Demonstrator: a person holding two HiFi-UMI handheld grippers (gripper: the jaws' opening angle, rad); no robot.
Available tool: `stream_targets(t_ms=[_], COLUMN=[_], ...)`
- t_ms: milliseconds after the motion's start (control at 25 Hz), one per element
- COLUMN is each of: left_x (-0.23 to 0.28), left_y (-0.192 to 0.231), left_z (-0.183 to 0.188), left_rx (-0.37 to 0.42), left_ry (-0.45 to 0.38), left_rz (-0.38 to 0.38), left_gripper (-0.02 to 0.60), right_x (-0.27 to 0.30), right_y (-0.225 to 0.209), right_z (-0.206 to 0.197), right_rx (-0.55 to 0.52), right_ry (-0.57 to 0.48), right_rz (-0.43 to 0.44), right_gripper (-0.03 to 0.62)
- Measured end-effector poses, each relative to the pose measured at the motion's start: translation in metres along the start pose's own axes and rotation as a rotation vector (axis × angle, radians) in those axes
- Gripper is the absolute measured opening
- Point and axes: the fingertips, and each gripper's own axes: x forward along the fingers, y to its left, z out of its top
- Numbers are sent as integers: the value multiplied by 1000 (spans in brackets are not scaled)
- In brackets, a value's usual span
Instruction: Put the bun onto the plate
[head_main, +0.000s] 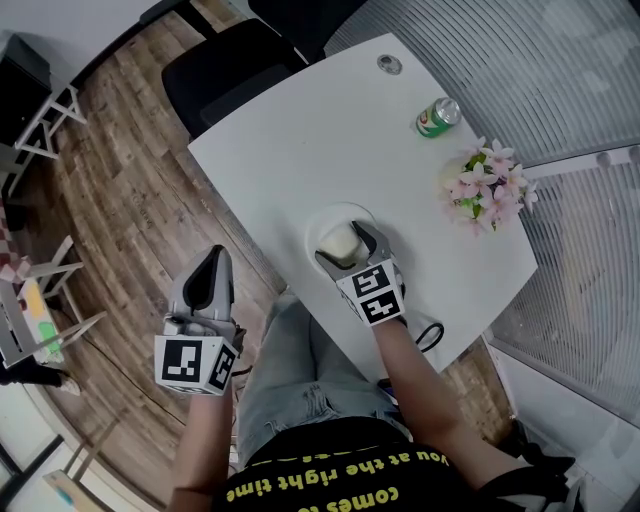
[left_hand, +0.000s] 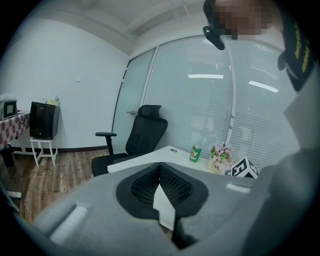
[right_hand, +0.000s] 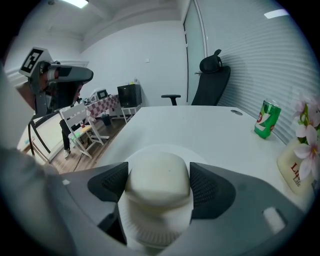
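Grey and black, the left tongs (head_main: 213, 266) hang off the tabletop (head_main: 300, 130) edge, over the wood floor (head_main: 130, 200) beside the person's left thigh. The forearm is drawn in close to the body and the tips point forward. In the left gripper view these left tongs (left_hand: 160, 170) have their ribbed pads pressed together at the tip, with nothing between them.

Across the black shirt (head_main: 330, 480), upside down in yellow print, run the words "you at the right time" and "comes to".

To the right, the other forearm reaches straight out from the torso over the near tabletop edge. It carries the right tongs (head_main: 348, 250), which are pinching the bun (head_main: 338, 240) from both sides. The right gripper view shows the pale, smooth bun (right_hand: 159, 177) squeezed between the two dark pads of the right tongs (right_hand: 159, 184), directly over the white ribbed plate (right_hand: 150, 235). Whether the bun touches the plate cannot be told. From the head view the plate (head_main: 335, 211) sits near the tabletop's front edge.

Further right stands a green can (head_main: 437, 117) with a red and white label, its lettering too small to read. Beside it is a pot of pink flowers (head_main: 485, 185). Only the letters "Li" on the pot (right_hand: 300, 172) can be read.
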Motion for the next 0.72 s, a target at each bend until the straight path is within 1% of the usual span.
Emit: stream_targets(t_ms=[120, 360, 560, 720], left_x=[-1, -2, -3, -3], left_y=[1, 2, 2, 1], left_z=[0, 1, 1, 3], left_rx=[-3, -8, -9, -9], left_ry=[0, -5, -9, -11], left_rz=[1, 1, 3, 2], left_gripper=[0, 0, 0, 0], right_x=[1, 3, 0, -5], right_y=[3, 3, 5, 7], right_z=[0, -3, 1, 6], right_rx=[-22, -18, -51, -51], right_ry=[33, 78, 80, 61], right_rz=[-1, 5, 12, 20], right_gripper=[394, 397, 393, 388])
